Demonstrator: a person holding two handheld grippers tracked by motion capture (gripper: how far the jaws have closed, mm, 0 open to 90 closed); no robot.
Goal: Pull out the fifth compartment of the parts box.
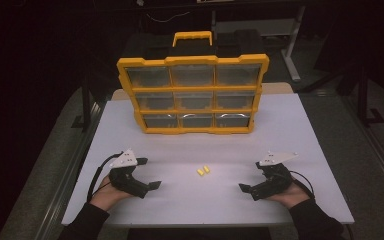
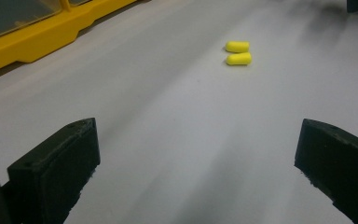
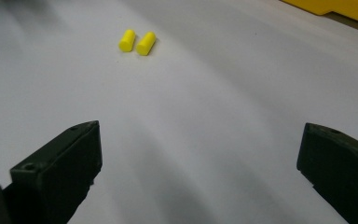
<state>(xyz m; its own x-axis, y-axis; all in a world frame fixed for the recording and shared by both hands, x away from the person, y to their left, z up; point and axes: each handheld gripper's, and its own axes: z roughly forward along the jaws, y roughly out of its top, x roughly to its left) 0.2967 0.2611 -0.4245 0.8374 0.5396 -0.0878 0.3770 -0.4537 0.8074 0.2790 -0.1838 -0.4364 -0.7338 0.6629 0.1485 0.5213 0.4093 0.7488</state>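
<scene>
No readable text, label, brand or number anywhere here, not on the organizer (image 1: 193, 95) at upper centre.

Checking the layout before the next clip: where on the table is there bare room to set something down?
Bare table lies right of the organizer, left of it, and between it and the two yellow plugs. The near strip is crowded: the left gripper and right gripper, both open, flank the plugs.
</scene>
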